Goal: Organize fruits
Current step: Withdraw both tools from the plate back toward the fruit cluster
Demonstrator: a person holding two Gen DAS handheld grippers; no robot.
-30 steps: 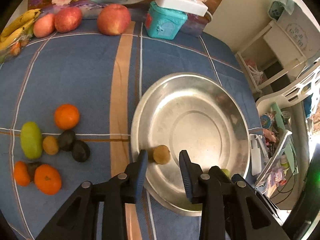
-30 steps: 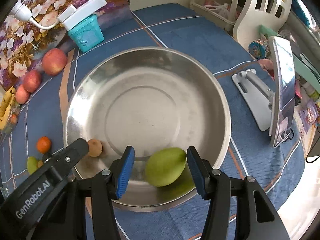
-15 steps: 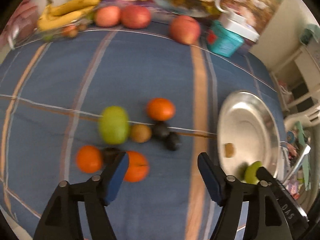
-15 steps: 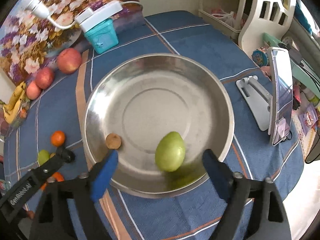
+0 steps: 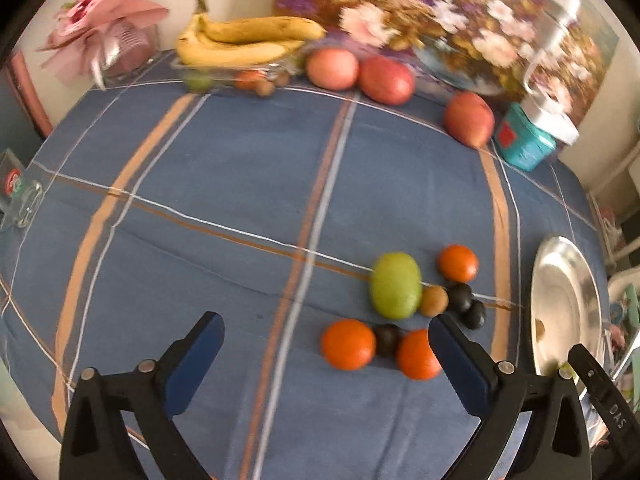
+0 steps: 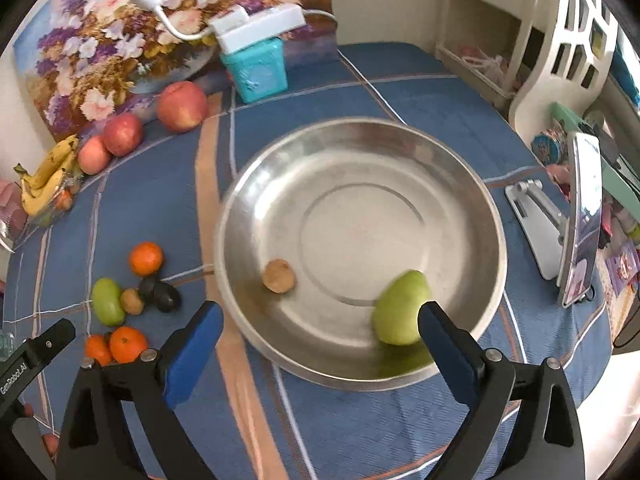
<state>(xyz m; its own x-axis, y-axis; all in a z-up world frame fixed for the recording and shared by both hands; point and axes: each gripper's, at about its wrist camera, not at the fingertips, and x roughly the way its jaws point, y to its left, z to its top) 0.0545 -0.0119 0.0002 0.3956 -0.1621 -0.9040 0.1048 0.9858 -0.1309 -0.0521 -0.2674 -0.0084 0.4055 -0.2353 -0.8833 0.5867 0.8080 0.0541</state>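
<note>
A steel bowl (image 6: 460, 184) holds a green mango (image 6: 400, 308) near its front rim and a brown kiwi (image 6: 279, 276) at its left. My right gripper (image 6: 318, 332) is open and empty above the bowl's front edge. My left gripper (image 5: 326, 346) is open and empty over the blue cloth, just left of a loose cluster: a green mango (image 5: 395, 290), a kiwi (image 5: 433, 301), three oranges (image 5: 348, 344), and dark plums (image 5: 460, 297). The bowl (image 5: 560, 280) shows at the right edge of the left wrist view.
Bananas (image 5: 244, 42) and three apples (image 5: 386, 79) line the table's back edge before a flower painting. A teal box (image 6: 256, 68) with a white lamp stands behind the bowl. A phone on a stand (image 6: 580, 224) is right of the bowl.
Both grippers opened wide, leaving the kiwi and the mango in the bowl. The left gripper swung left over the loose fruit. The right gripper pulled back and the mango rolled right.
</note>
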